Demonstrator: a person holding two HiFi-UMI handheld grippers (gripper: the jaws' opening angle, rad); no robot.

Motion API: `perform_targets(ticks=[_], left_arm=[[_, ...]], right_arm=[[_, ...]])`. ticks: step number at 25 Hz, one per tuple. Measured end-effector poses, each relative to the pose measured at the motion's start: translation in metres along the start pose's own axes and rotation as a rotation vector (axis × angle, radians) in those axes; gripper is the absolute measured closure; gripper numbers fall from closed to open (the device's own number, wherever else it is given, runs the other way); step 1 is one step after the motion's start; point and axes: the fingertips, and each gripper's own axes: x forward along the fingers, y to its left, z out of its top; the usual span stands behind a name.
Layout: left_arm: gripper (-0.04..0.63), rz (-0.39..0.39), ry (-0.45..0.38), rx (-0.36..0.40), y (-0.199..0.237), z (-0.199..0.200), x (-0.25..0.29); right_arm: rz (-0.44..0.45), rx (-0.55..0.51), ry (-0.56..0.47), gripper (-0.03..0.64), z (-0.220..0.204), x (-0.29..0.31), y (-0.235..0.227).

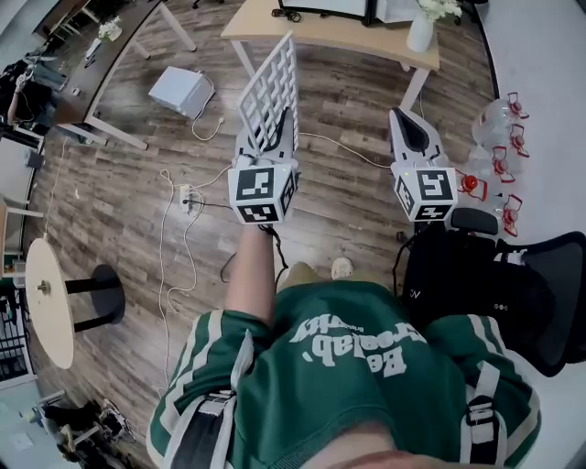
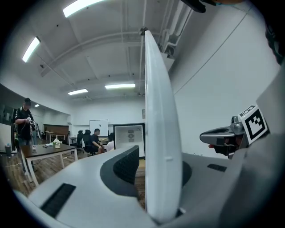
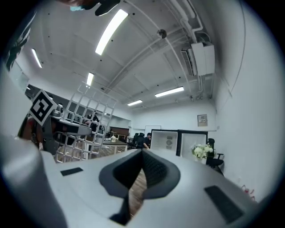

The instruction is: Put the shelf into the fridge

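Observation:
The shelf [image 1: 268, 90] is a white wire grid, held upright and level in front of me by my left gripper [image 1: 266, 137], which is shut on its lower edge. In the left gripper view the shelf [image 2: 158, 111] shows edge-on, clamped between the jaws of the left gripper [image 2: 151, 167]. My right gripper [image 1: 408, 128] hovers to the right, apart from the shelf, and in its own view the right gripper [image 3: 142, 154] is shut with nothing in it. The small fridge [image 3: 169, 141] stands ahead with its door open and its white inside showing; the fridge [image 2: 130, 136] also appears in the left gripper view.
A wooden table [image 1: 366, 37] with a white vase of flowers [image 1: 421, 27] stands ahead. A black office chair [image 1: 513, 284] is close on my right. A white box [image 1: 181, 90] and cables [image 1: 183, 229] lie on the floor to the left. Seated people [image 2: 94, 141] are far back.

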Motion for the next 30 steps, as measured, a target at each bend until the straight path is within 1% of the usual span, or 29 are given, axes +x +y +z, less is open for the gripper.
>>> perform_targets(ticks=[3, 8, 13, 16, 21, 24, 30], left_arm=[[0.518, 0.006, -0.008, 0.017, -0.008, 0.003, 0.002], [0.518, 0.012, -0.012, 0.023, -0.011, 0.006, 0.012], [0.52, 0.016, -0.034, 0.015, 0.001, 0.009, 0.032], [0.518, 0.02, -0.035, 0.017, 0.014, 0.006, 0.051], [0.52, 0.05, -0.053, 0.008, 0.047, 0.003, 0.089], [0.519, 0.051, -0.04, 0.01, 0.065, 0.0, 0.12], [0.518, 0.02, -0.039, -0.02, 0.1, 0.001, 0.175]], right_arm=[[-0.005, 0.003, -0.012, 0.614, -0.001, -0.004, -0.009], [-0.002, 0.018, -0.03, 0.614, 0.001, -0.003, -0.022], [-0.002, 0.024, -0.045, 0.614, 0.001, 0.015, -0.029], [-0.027, 0.018, -0.055, 0.614, 0.001, 0.034, -0.038], [-0.041, -0.009, -0.049, 0.614, 0.002, 0.082, -0.048], [-0.053, -0.008, -0.044, 0.614, 0.001, 0.115, -0.056], [-0.056, 0.006, -0.041, 0.614, 0.004, 0.174, -0.064]])
